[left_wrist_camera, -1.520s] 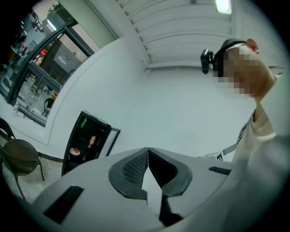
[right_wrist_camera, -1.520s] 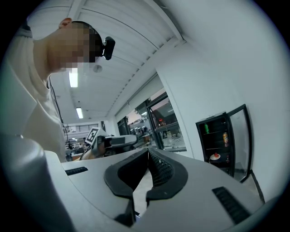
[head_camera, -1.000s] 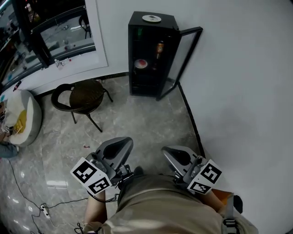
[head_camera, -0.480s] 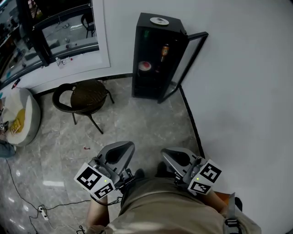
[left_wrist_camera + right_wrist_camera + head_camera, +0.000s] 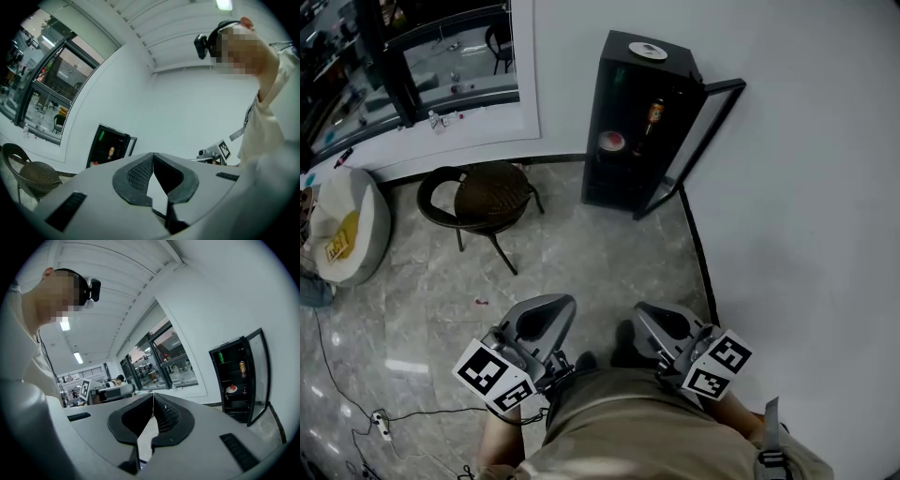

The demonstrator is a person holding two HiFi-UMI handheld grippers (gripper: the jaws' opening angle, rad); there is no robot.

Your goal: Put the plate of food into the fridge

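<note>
A black fridge (image 5: 645,122) stands against the white wall with its glass door (image 5: 705,139) swung open to the right. On a middle shelf inside rests a white plate of red food (image 5: 611,142), with a can (image 5: 654,112) on the shelf above. The plate (image 5: 231,389) is visible in the right gripper view too. My left gripper (image 5: 551,302) and right gripper (image 5: 652,309) are held side by side close to the person's body, far from the fridge. Both are shut and hold nothing.
A small dish (image 5: 648,51) lies on top of the fridge. A dark round chair (image 5: 484,197) stands left of the fridge, and a pale beanbag (image 5: 342,230) lies at the far left. The white wall (image 5: 806,234) runs along the right. A cable (image 5: 375,422) trails over the tiled floor.
In the head view the fridge and chair have slid to the right and slightly down. Both grippers stay shut and empty near the body.
</note>
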